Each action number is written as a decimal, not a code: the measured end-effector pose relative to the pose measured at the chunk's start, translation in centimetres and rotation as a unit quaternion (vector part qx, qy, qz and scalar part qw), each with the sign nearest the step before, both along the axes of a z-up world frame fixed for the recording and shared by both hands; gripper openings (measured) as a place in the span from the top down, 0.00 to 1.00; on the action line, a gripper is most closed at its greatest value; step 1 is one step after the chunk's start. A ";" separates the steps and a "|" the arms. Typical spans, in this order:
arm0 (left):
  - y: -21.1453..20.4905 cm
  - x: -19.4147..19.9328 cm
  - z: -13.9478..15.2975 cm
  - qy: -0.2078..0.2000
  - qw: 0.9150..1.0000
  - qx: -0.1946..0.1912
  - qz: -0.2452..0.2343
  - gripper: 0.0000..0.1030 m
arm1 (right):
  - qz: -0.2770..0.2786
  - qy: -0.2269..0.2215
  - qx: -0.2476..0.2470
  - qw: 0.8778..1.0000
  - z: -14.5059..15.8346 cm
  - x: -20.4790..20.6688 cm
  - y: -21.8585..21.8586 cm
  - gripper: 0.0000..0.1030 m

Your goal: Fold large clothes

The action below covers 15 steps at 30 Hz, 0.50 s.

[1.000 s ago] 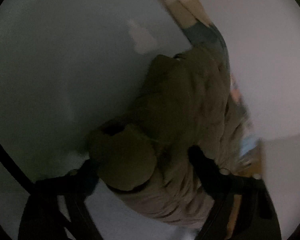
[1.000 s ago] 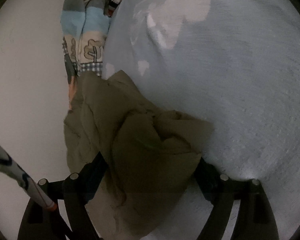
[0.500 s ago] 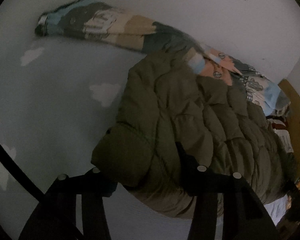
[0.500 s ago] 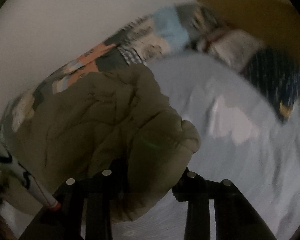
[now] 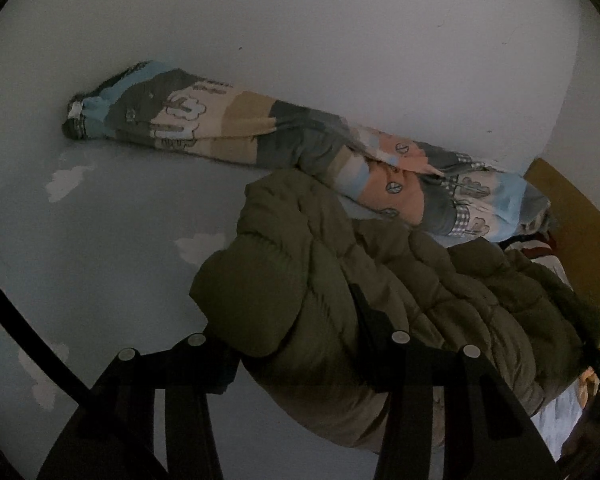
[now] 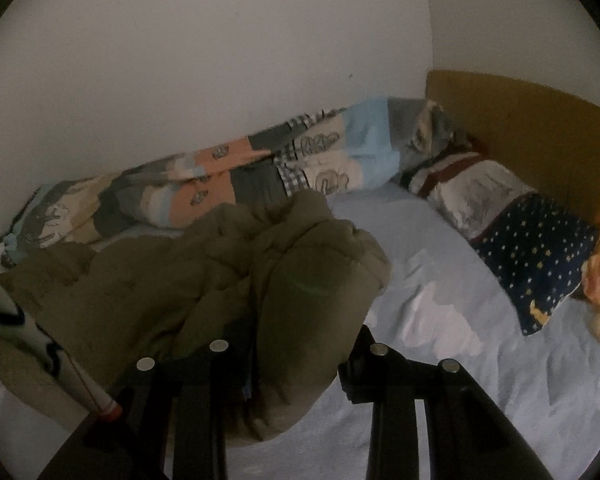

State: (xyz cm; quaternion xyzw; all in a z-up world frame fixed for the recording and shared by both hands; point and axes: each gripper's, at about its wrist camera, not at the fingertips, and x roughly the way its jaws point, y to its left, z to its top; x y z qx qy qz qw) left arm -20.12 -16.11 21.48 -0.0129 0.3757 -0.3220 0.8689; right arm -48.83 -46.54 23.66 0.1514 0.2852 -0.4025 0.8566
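My left gripper [image 5: 296, 344] pinches a puffy corner of the big green coat [image 5: 400, 280]. My right gripper [image 6: 296, 344] pinches another thick fold of the coat. The coat lies bunched up on the blue cloud sheet [image 6: 440, 312], touching the rolled patchwork blanket [image 5: 220, 120] by the white wall [image 6: 180, 60].

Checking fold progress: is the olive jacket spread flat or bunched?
Bunched. The olive jacket is heaped in puffy folds on the bed sheet, gripped by both the left gripper and the right gripper.
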 end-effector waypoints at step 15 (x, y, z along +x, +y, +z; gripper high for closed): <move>8.2 -7.1 -0.3 0.034 0.999 0.022 -0.011 0.54 | 0.032 -0.014 0.021 0.999 3.1 -6.0 7.2 0.68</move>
